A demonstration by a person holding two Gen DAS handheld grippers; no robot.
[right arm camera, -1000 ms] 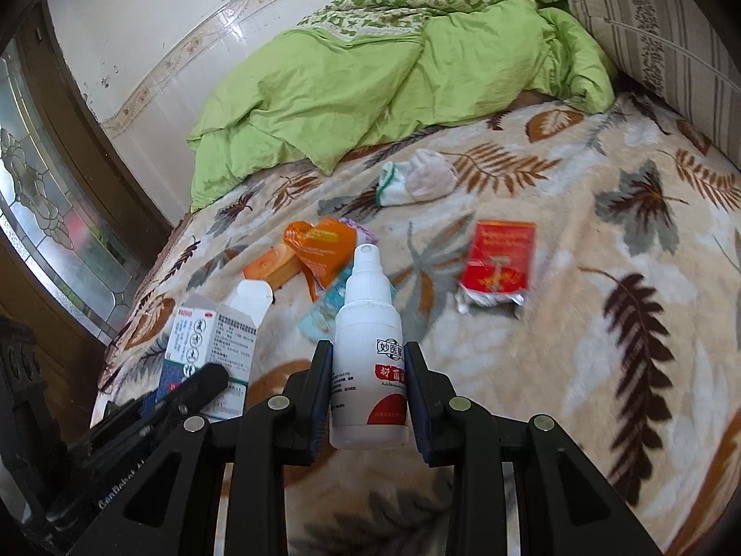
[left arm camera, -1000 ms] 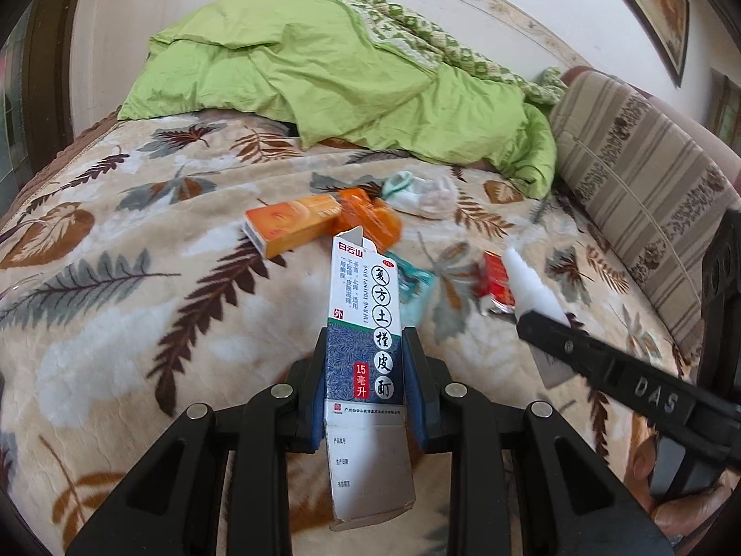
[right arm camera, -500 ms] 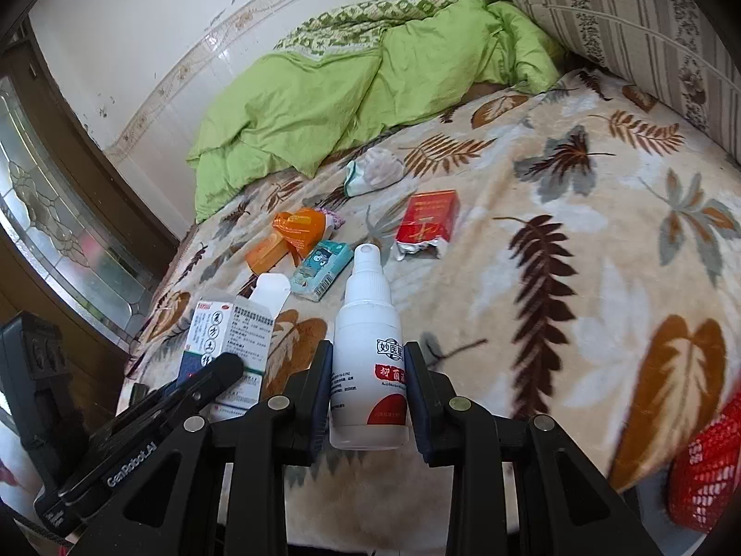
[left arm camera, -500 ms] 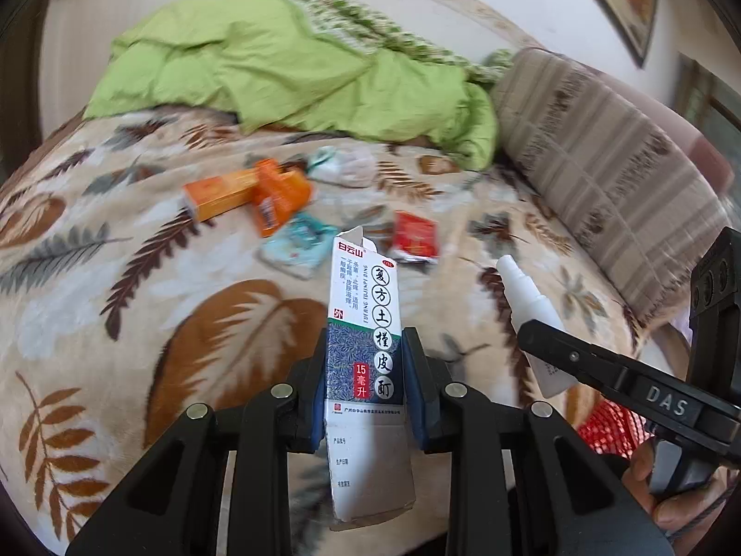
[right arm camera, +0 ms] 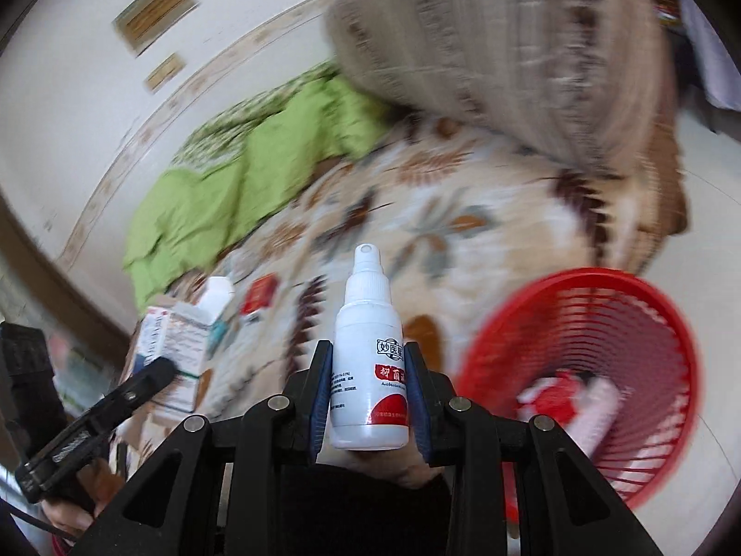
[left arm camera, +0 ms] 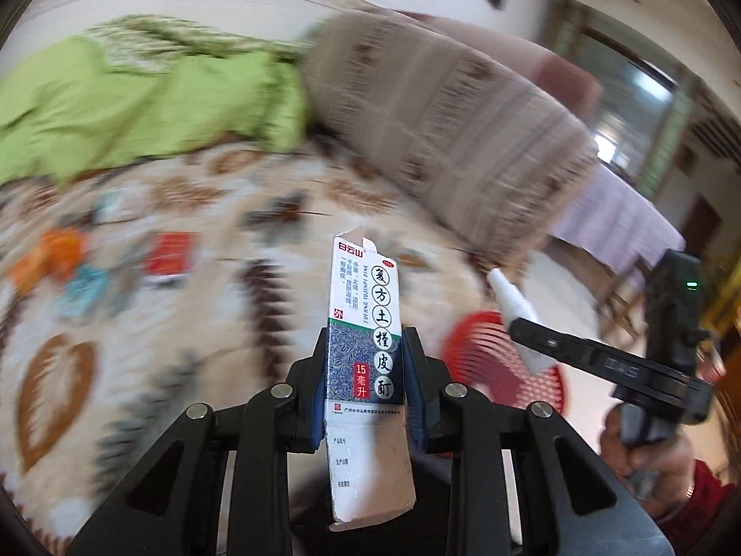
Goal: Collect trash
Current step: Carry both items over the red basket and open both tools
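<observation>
My left gripper (left arm camera: pixel 366 394) is shut on a tall white and blue medicine box (left arm camera: pixel 363 324), held upright above the bed's edge. My right gripper (right arm camera: pixel 368 394) is shut on a white spray bottle (right arm camera: pixel 368 347) with a red label. A red mesh trash basket (right arm camera: pixel 579 287) stands on the floor to the right of the bottle, with red and white trash inside; it also shows in the left wrist view (left arm camera: pixel 467 347). More trash lies blurred on the bed: a red packet (left arm camera: pixel 169 259), an orange wrapper (left arm camera: pixel 51 255) and a teal packet (left arm camera: pixel 85 287).
The bed has a leaf-patterned blanket (left arm camera: pixel 139 370), a green quilt (left arm camera: pixel 139 102) at the back and a striped headboard cushion (left arm camera: pixel 440 129). The right gripper with the bottle (left arm camera: pixel 514 310) shows at the right of the left wrist view. A covered table (left arm camera: pixel 616 213) stands beyond.
Both grippers have swung right and back from the bed, still holding the box and the bottle. The red basket has come into view, and the scene is motion-blurred.
</observation>
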